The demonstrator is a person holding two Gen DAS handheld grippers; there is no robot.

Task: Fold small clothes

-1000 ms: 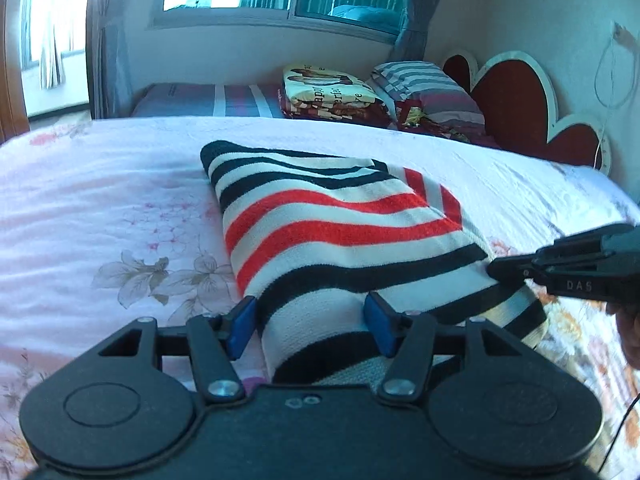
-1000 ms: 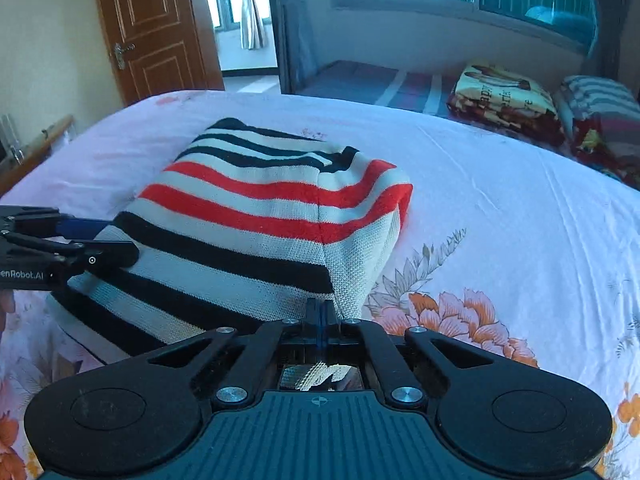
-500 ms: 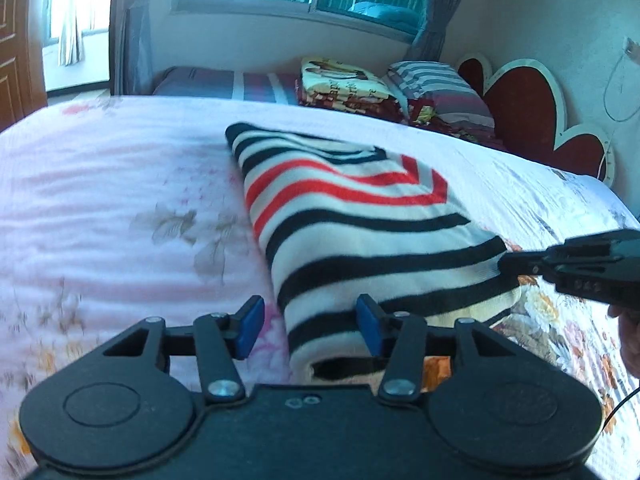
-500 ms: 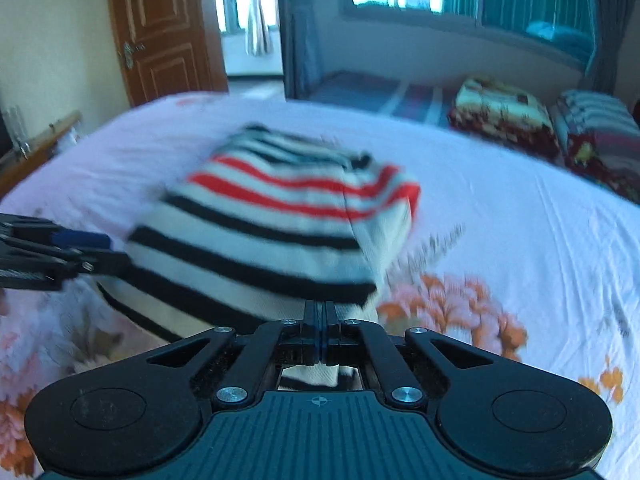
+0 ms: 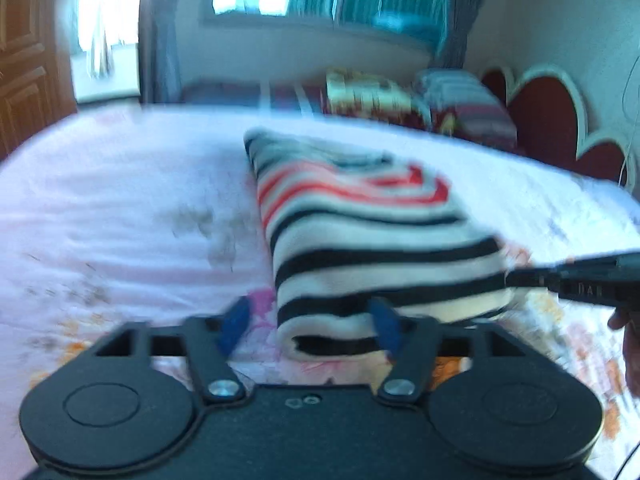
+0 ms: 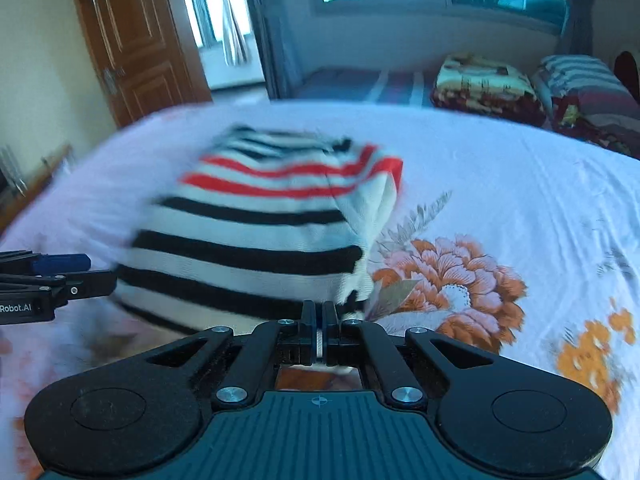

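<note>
1. Striped sweater (image 5: 372, 248), folded into a thick bundle of black, white and red bands, is seen in the left wrist view lying on the bed (image 5: 120, 208), ahead of the fingers and a little to their right.
2. Fingers of the left gripper (image 5: 310, 326) are spread apart and opening; the near folded edge of the sweater lies between the blue pads (image 5: 234, 324), closer to the right one, and no pressing contact can be made out through the blur.
3. To the right of those fingers, the right gripper (image 5: 516, 280) is seen from the side, its tip meeting the sweater's right edge, with part of a hand (image 5: 628, 328) behind it.
4. Beyond the sweater, folded blankets (image 5: 368, 92) and a heart-shaped headboard (image 5: 552, 120) are visible at the far end of the bed.
5. In the right wrist view, the sweater (image 6: 256, 232) is spread ahead and to the left of the fingers, its near right corner drawn down into them.
6. Fingers of the right gripper (image 6: 319, 326) are closed together and clamped on that corner; a strip of pale knit is seen between and behind them.
7. At the left edge of this view, the left gripper (image 6: 76, 272) is seen just beside the sweater's left edge, one blue pad showing.
8. Printed orange flowers (image 6: 448, 276) on the bed sheet lie to the right of the fingers, and a wooden door (image 6: 132, 40) stands far ahead on the left.
</note>
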